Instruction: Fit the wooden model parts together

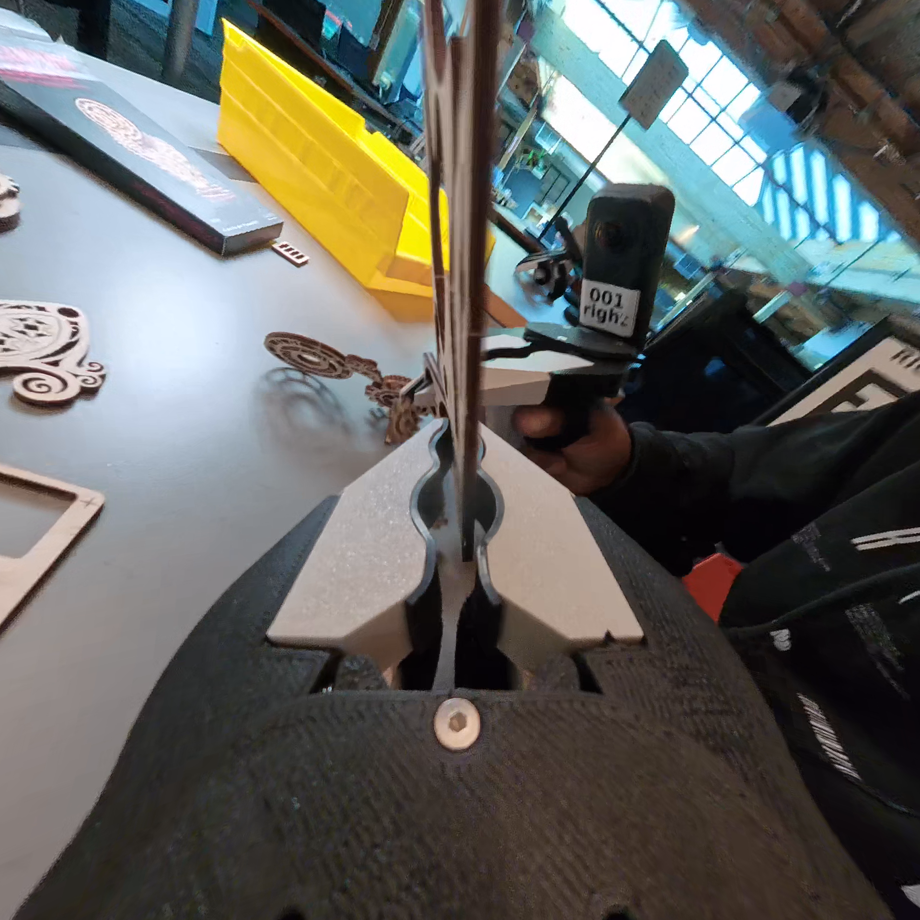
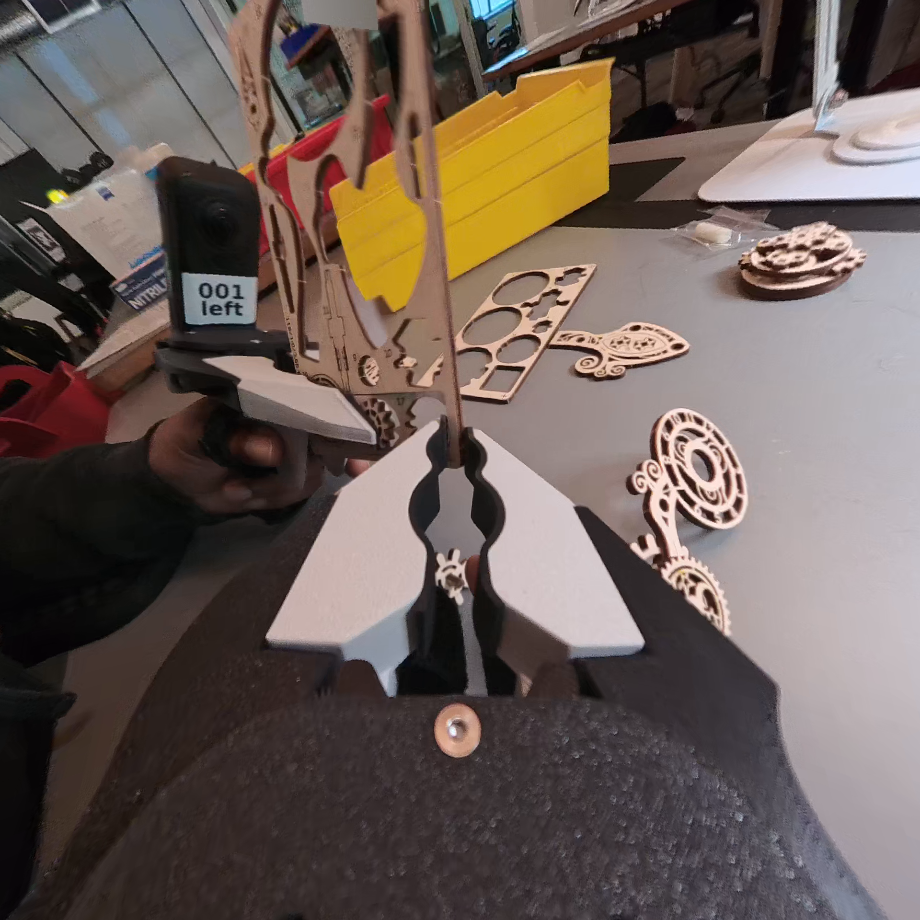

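A thin wooden parts sheet (image 2: 348,298) with cut-outs stands upright above the grey table (image 2: 796,448). My right gripper (image 2: 453,443) is shut on its lower right edge. My left gripper (image 2: 366,433) grips its lower left corner. In the left wrist view the sheet (image 1: 458,249) shows edge-on, clamped in my left gripper (image 1: 460,440), with my right gripper (image 1: 428,393) just beyond it. On the table lie a round clock-face part with a gear (image 2: 697,473) and an ornate oval part (image 2: 627,348). A small gear (image 2: 450,577) shows between my right fingers (image 2: 368,547).
A yellow bin (image 2: 498,189) stands behind the sheet. An emptied sheet with round holes (image 2: 517,338) and a stacked gear assembly (image 2: 801,264) lie on the right. A black box (image 1: 139,159) and another emptied frame (image 1: 45,527) lie on the left. A white base (image 2: 821,159) sits far right. Both grippers' tips are close together, under 4 cm apart.
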{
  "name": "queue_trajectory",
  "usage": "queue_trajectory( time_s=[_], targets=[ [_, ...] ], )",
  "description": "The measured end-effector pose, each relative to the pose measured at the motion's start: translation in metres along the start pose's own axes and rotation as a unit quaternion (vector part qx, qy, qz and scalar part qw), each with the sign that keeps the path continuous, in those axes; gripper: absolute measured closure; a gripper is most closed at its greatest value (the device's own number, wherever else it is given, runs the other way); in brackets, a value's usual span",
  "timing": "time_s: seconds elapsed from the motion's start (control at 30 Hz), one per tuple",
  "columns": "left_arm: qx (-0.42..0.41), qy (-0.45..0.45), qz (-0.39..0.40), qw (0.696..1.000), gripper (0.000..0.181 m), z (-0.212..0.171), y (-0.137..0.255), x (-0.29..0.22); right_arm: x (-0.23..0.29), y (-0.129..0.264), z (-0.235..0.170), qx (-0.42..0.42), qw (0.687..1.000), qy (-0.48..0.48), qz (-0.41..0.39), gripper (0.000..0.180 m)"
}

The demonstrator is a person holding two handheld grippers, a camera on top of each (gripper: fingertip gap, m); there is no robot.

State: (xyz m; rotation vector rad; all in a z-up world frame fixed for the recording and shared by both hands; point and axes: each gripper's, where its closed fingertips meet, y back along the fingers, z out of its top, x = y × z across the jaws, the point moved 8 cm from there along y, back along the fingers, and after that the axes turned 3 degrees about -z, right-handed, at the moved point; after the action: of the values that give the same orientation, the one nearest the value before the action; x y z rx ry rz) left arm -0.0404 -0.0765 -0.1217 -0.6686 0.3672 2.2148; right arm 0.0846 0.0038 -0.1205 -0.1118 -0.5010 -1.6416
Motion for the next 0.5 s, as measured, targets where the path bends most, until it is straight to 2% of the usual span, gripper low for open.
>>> queue_trajectory(
  time_s=[0.2,0.4,0.5],
  targets=[
    [-0.026,0.021,-0.028,0.999,0.179,0.007,0.004,0.001,0.007,0.006,0.014,-0.015,0.999,-0.009,0.033,0.174],
    [-0.048,0.069,-0.041,0.996,0.18,0.014,0.014,0.012,0.004,0.007,0.021,-0.016,0.998,-0.012,0.06,0.152],
    [-0.05,0.077,-0.038,0.995,0.179,0.021,0.023,0.018,-0.001,0.008,0.023,-0.003,0.998,0.007,0.064,0.15]
  ],
)
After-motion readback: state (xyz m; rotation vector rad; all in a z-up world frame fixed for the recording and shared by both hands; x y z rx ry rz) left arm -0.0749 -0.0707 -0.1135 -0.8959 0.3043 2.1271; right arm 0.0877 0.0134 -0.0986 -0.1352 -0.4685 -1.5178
